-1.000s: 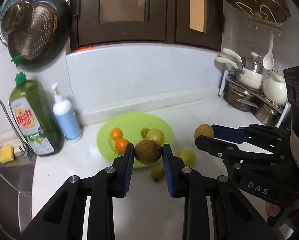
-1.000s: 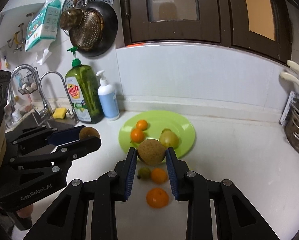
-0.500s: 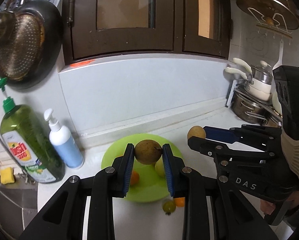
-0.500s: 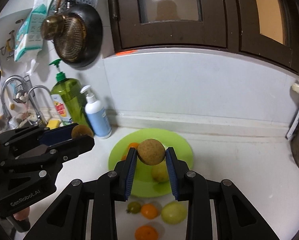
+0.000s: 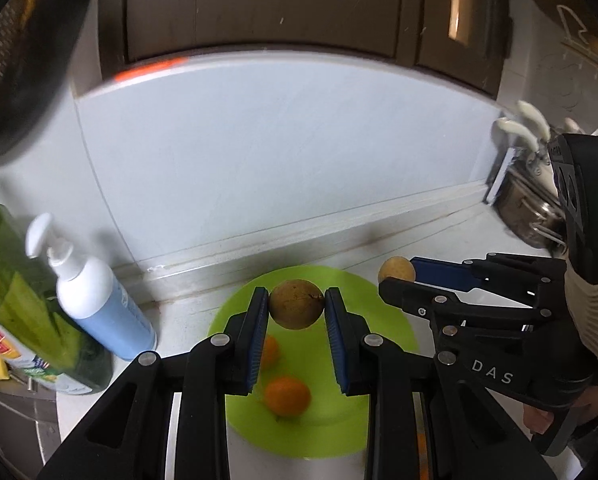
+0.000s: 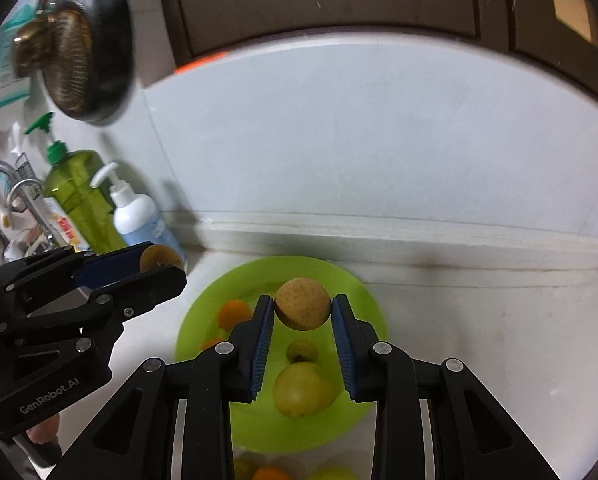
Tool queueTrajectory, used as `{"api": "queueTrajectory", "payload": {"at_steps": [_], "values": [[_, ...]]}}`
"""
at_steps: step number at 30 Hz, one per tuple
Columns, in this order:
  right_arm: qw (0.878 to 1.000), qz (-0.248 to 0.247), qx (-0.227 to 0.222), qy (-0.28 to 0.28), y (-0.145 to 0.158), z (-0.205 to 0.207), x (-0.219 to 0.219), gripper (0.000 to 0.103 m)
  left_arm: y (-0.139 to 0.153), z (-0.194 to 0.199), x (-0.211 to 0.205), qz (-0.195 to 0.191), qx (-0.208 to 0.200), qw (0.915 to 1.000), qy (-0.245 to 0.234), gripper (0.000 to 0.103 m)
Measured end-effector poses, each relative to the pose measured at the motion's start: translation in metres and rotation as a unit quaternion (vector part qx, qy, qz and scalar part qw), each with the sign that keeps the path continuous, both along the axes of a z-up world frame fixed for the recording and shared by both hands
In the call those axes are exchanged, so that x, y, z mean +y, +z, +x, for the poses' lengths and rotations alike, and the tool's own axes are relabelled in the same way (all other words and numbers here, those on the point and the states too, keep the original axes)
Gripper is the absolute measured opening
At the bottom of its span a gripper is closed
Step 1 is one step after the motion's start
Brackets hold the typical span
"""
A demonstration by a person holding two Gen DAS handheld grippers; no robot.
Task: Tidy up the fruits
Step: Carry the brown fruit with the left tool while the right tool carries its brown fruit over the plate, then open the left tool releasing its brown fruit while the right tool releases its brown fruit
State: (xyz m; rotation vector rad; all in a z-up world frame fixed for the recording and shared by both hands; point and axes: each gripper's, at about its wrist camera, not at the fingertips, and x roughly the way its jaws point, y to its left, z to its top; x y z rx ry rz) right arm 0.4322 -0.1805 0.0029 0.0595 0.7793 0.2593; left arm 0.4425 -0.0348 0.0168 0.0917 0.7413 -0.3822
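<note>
A: Right, claw status?

B: Left claw (image 5: 297, 312) is clamped on a brown round fruit (image 5: 296, 309), pads pressed on both its sides. Right claw (image 6: 302, 312) is clamped on a tan round fruit (image 6: 302, 309), same grip. Both fruits hang above the green plate (image 5: 387, 328).

A: Plate contents?

B: In the left wrist view, an orange (image 5: 287, 397) at 6 o'clock of the held fruit, a second one half hidden behind the left pad. In the right wrist view, a yellow-green pear-like fruit (image 6: 302, 389) at 6 o'clock, a small green one (image 6: 302, 351) just above it, oranges at 9 o'clock.

A: Off the plate?

B: A few blurred fruits on the worktop (image 6: 479, 320) past the plate's near rim. Pump bottle (image 6: 139, 216) and green soap bottle (image 6: 79, 200) at 10 o'clock.
</note>
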Motion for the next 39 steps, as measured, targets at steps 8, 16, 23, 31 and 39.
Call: {"api": "queueTrajectory", "payload": {"at_steps": [8, 16, 23, 31, 39], "values": [[0.999, -0.008, 0.051, 0.000, -0.035, 0.038, 0.001, 0.031, -0.034, 0.040, -0.006, 0.015, 0.046, 0.9988, 0.004, 0.029], [0.996, -0.018, 0.084, 0.002, -0.057, 0.055, 0.002, 0.031, -0.060, 0.063, -0.009, 0.021, 0.083, 0.9963, 0.003, 0.029], [0.995, -0.023, 0.098, 0.002, -0.068, 0.062, 0.001, 0.031, -0.076, 0.072, -0.014, 0.029, 0.103, 0.9942, 0.001, 0.029], [0.994, -0.027, 0.108, 0.005, -0.073, 0.067, 0.002, 0.031, -0.085, 0.076, -0.017, 0.039, 0.117, 0.9924, 0.002, 0.029], [0.994, -0.031, 0.107, 0.004, -0.076, 0.072, 0.005, 0.032, -0.089, 0.081, -0.020, 0.032, 0.122, 0.9920, 0.002, 0.029]]}}
